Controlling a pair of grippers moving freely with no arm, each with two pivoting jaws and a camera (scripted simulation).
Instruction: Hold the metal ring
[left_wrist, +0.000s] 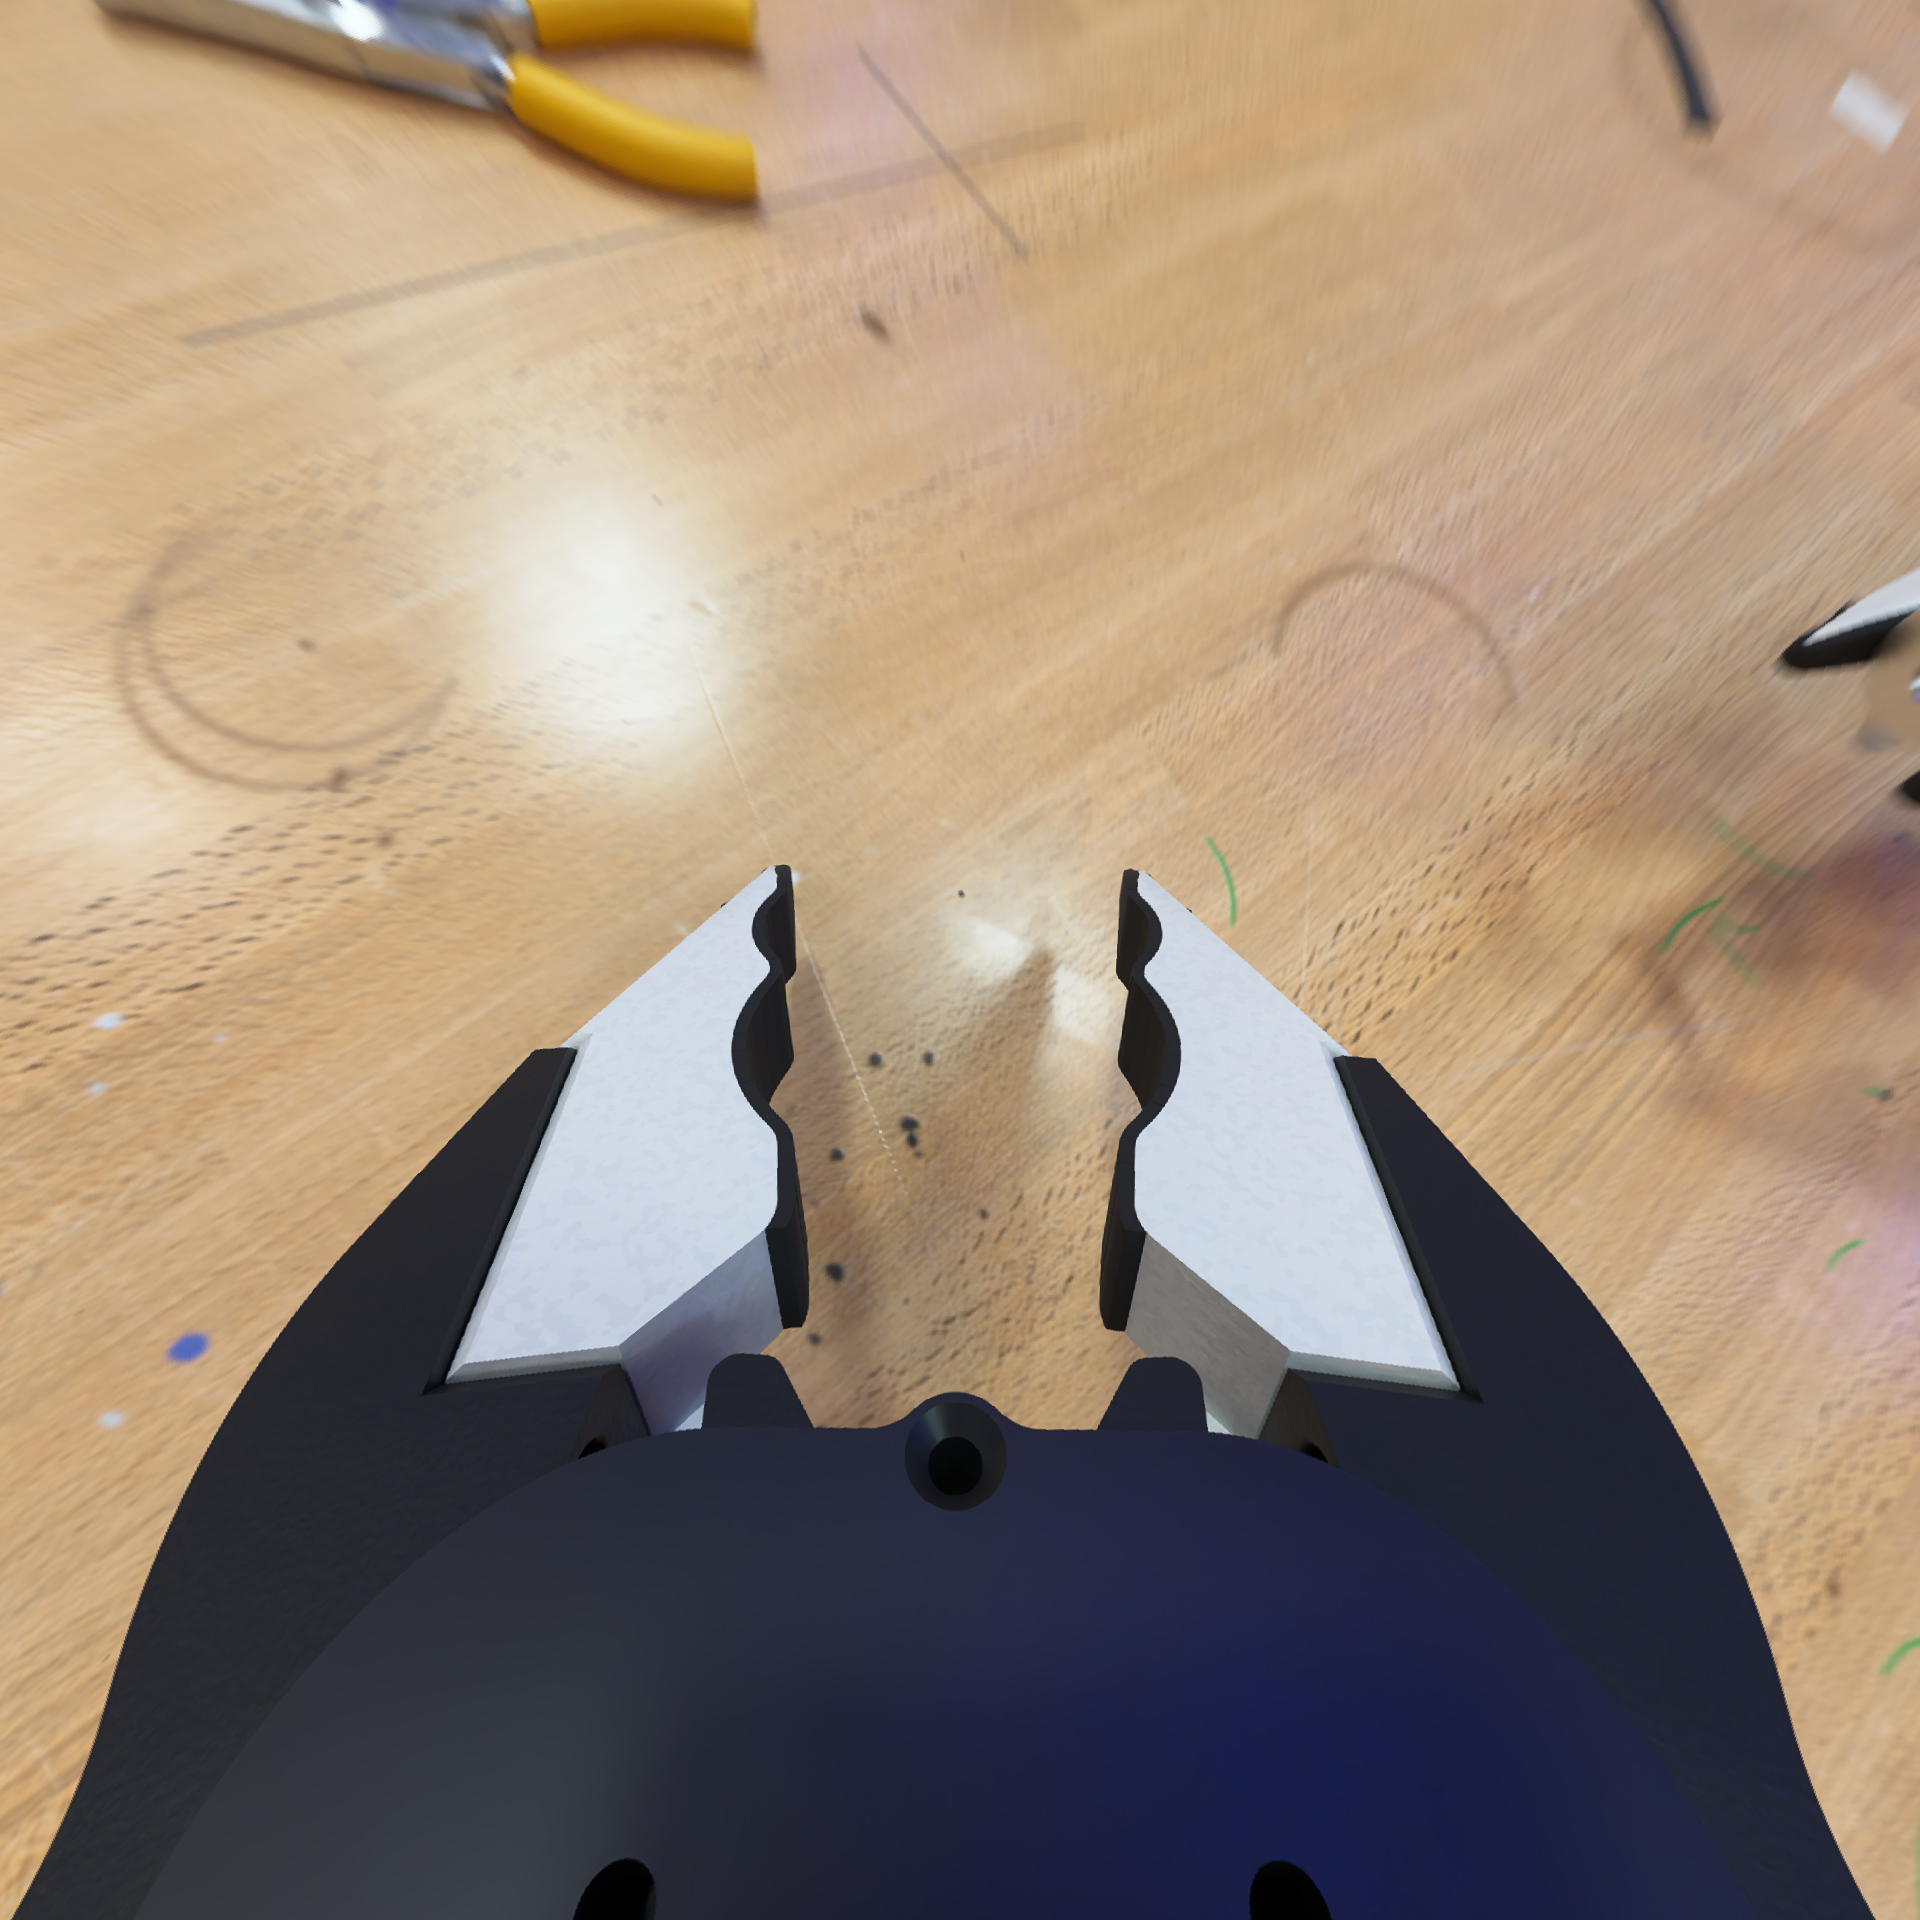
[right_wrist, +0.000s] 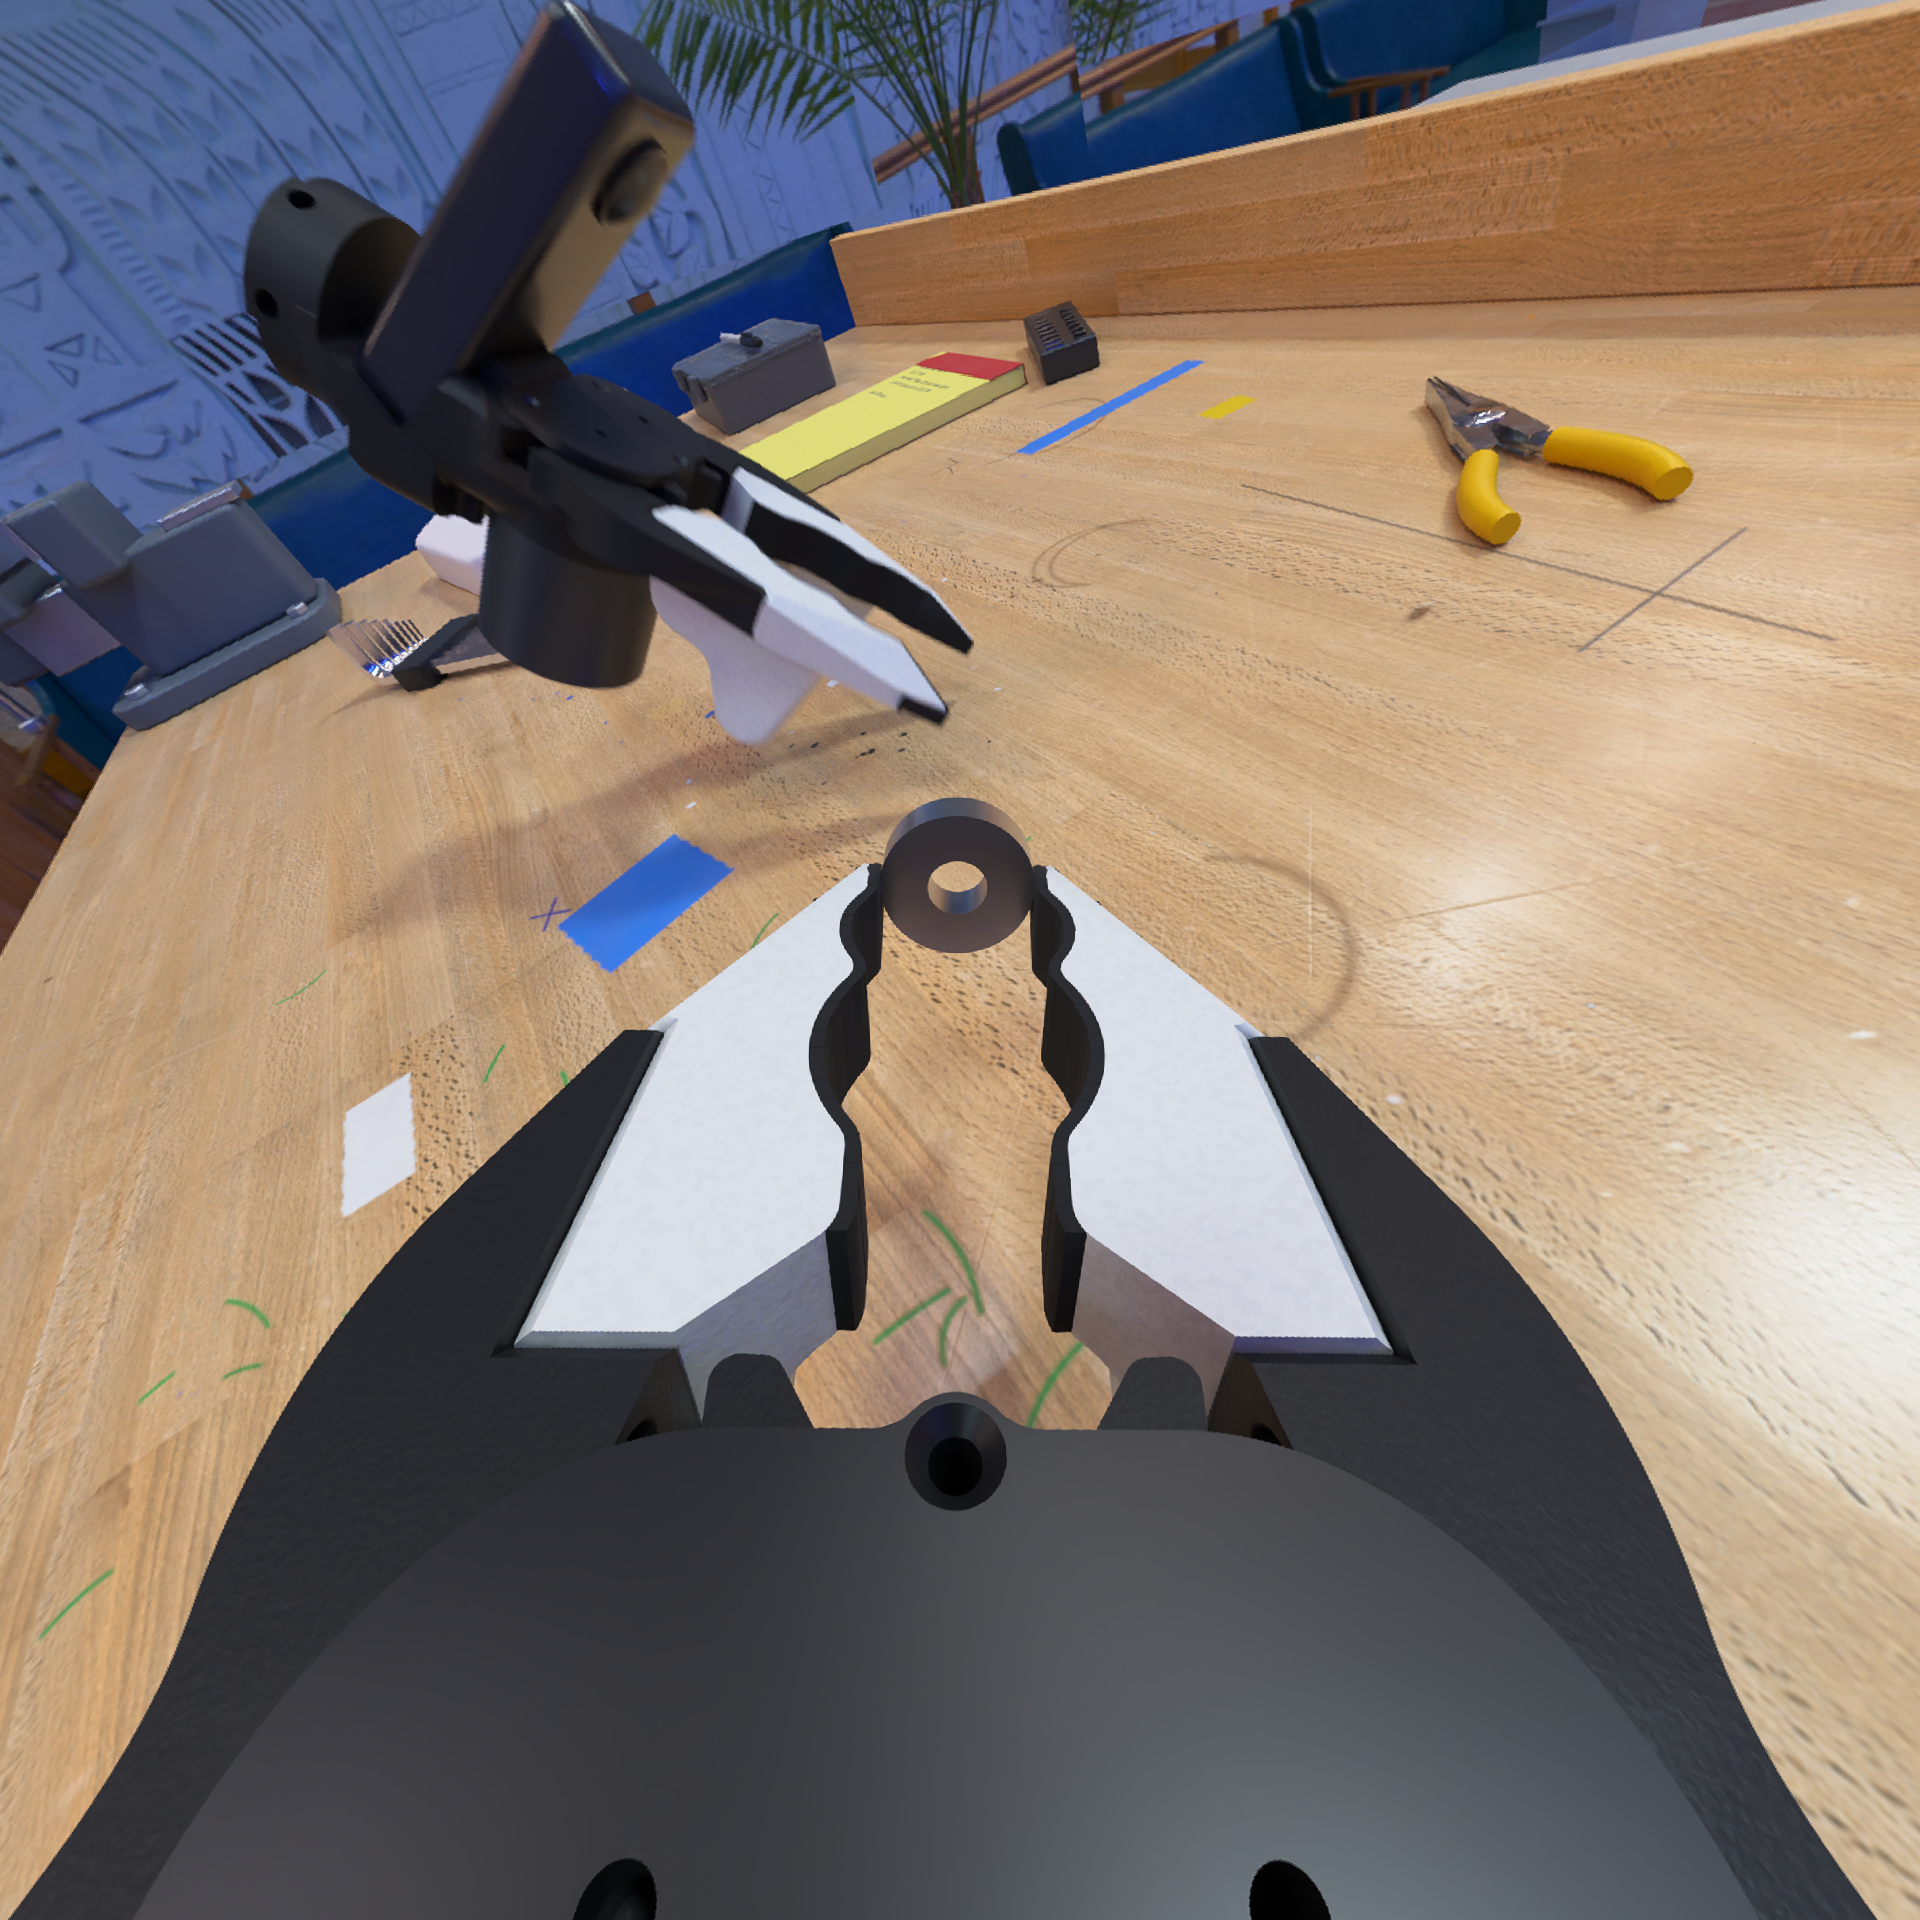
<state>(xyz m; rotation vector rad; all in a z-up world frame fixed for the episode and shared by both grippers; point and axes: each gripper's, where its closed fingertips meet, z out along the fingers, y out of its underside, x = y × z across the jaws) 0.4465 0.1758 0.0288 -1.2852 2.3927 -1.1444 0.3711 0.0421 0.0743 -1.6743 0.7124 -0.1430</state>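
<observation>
The metal ring (right_wrist: 956, 881) is dark grey with a round hole. My right gripper (right_wrist: 956, 883) is shut on it, pinching its sides between the fingertips and holding it upright above the wooden bench. My left gripper (left_wrist: 954, 883) is open and empty, low over bare wood. It also shows in the right wrist view (right_wrist: 951, 675), hovering to the upper left of the ring and apart from it. A tip of the right gripper (left_wrist: 1860, 634) shows at the right edge of the left wrist view; the ring is blurred there.
Yellow-handled pliers (right_wrist: 1548, 452) (left_wrist: 582, 94) lie on the bench at the far right. A yellow notepad (right_wrist: 883, 416), dark grey boxes (right_wrist: 753, 374) and a grey vise (right_wrist: 156, 603) stand along the far left edge. A blue tape patch (right_wrist: 644, 899) lies left of the ring. A raised wooden wall (right_wrist: 1455, 208) runs behind.
</observation>
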